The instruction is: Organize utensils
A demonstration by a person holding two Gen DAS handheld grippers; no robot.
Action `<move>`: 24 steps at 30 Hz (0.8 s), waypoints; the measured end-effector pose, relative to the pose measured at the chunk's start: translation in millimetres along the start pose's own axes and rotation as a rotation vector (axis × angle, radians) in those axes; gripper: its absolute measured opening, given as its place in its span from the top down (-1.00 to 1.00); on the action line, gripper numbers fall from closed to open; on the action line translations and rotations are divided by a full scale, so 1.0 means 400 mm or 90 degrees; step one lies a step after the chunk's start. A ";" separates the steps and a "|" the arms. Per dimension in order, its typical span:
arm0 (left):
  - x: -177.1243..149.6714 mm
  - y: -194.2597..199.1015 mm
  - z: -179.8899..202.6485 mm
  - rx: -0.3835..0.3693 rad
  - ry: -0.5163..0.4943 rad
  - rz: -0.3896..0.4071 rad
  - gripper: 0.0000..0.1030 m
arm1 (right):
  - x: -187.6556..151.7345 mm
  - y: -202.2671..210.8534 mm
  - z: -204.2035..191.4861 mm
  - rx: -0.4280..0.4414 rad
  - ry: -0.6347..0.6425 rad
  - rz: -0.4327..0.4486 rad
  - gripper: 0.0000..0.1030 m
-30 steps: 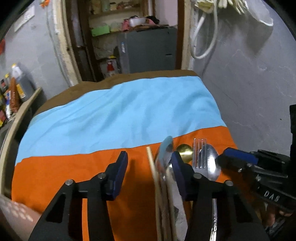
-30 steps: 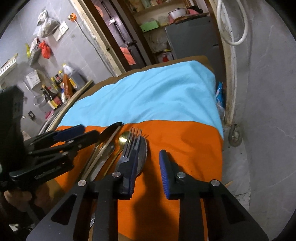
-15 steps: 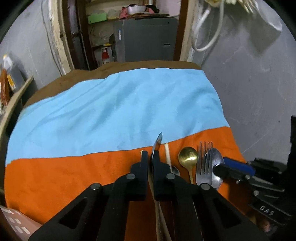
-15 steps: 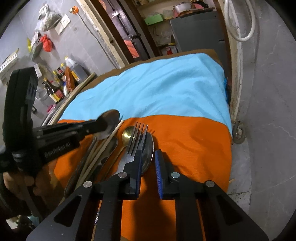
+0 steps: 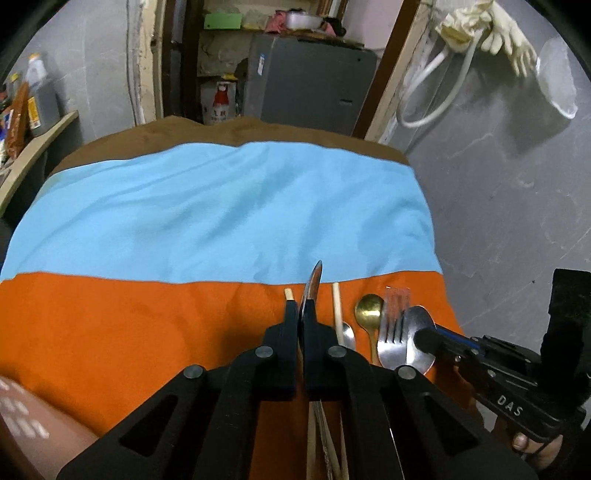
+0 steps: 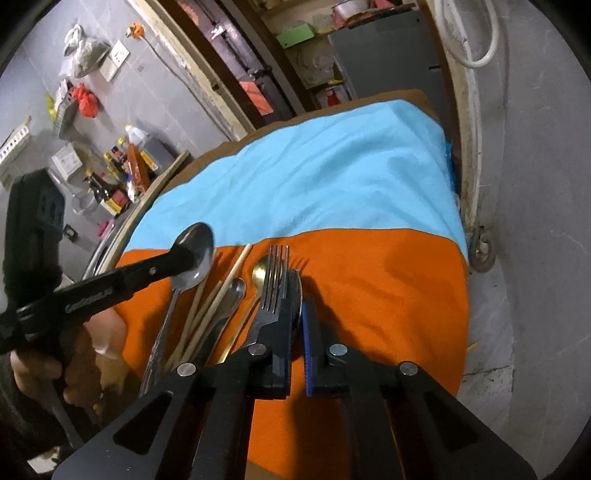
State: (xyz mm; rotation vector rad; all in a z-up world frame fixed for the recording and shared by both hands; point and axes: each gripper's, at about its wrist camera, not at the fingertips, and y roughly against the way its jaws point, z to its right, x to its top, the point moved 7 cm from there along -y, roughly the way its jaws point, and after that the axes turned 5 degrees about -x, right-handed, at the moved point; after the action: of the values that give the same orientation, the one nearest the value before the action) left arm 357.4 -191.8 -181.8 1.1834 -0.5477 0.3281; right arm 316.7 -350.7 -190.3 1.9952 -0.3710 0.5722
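Between the left gripper's [image 5: 300,314] pinched-together pads: a large spoon [image 5: 311,286], edge-on at lower centre. Right gripper [image 6: 293,325] clamps a steel spoon [image 6: 294,295] beside the fork [image 6: 271,282], lower centre. Lift each clear of the chopsticks [image 6: 207,306] without snagging; keep grips firm.

The room is lit evenly, rather dim and cool, with no single lamp in sight. The blue cloth [image 5: 221,206] and orange cloth [image 5: 129,325] come out strongly coloured. Soft shadows fall to the right of the fork [image 6: 274,280] on the orange cloth, and a hanging glove [image 5: 509,33] throws a faint shadow on the grey wall [image 5: 509,177]. Small glints sit on the big spoon [image 6: 195,251] and the gold spoon [image 5: 368,308]. Both views bulge like a fishbowl, with black corners and bent door frames. The fork's tines look smeared in the left view. The black gripper bodies close to the lens are dark, with little detail.
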 end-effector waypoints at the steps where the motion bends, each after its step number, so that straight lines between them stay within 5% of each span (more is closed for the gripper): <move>1: -0.003 0.018 0.004 0.000 -0.002 0.011 0.99 | -0.001 0.014 -0.001 -0.008 -0.003 0.012 0.94; 24: -0.048 0.358 0.081 0.035 -0.040 0.256 0.99 | -0.001 0.259 -0.220 -0.163 0.112 0.286 1.00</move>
State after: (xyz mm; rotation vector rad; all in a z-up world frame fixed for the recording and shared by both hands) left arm 260.3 -170.7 -72.0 1.1358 -0.8384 0.6531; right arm 245.3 -320.9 -78.5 1.6050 -0.7520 0.9241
